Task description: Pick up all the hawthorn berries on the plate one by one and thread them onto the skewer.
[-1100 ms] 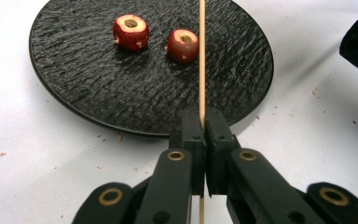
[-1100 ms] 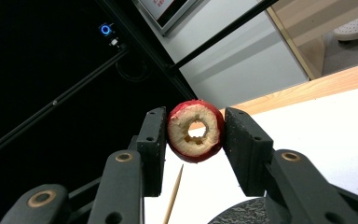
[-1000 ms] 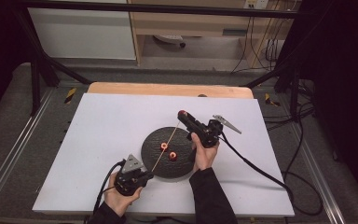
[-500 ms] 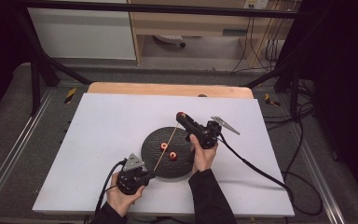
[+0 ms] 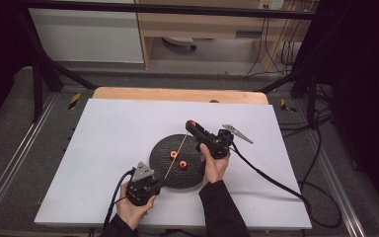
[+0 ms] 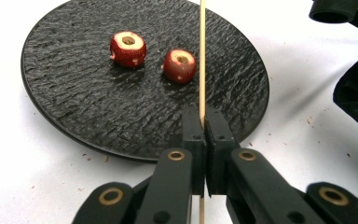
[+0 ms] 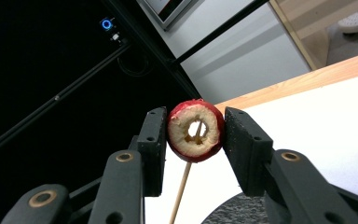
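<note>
High view – work: threading cored red fruit pieces onto a thin wooden skewer (image 5: 176, 154) over a round black plate (image 5: 160, 150) on the white table (image 5: 103, 143).
High view – left gripper (image 5: 162, 182): at the plate's near edge, pinching the skewer's lower end.
High view – right gripper (image 5: 191, 124): raised beyond the plate's far edge, holding a red fruit ring (image 5: 190, 122) at the skewer's far tip.
High view – plate contents: 2 red pieces (image 5: 178, 160) lie close together near the middle.
Left gripper view – jaws: pressed together on the skewer (image 6: 202, 60), which runs straight up across the plate (image 6: 98, 112).
Left gripper view – plate contents: 2 hollowed pieces, 1 (image 6: 128, 48) farther left, 1 (image 6: 180, 66) just beside the skewer; apart from each other.
Right gripper view – right gripper (image 7: 195, 132): pads clamp the fruit ring (image 7: 186, 140) on both sides.
Right gripper view – skewer (image 7: 181, 192): it comes up from below, and its tip shows inside the ring's hole.
Progress, judged: 1 piece is just starting onto the stick, not yet slid down; 2 pieces on the plate are left.
</note>
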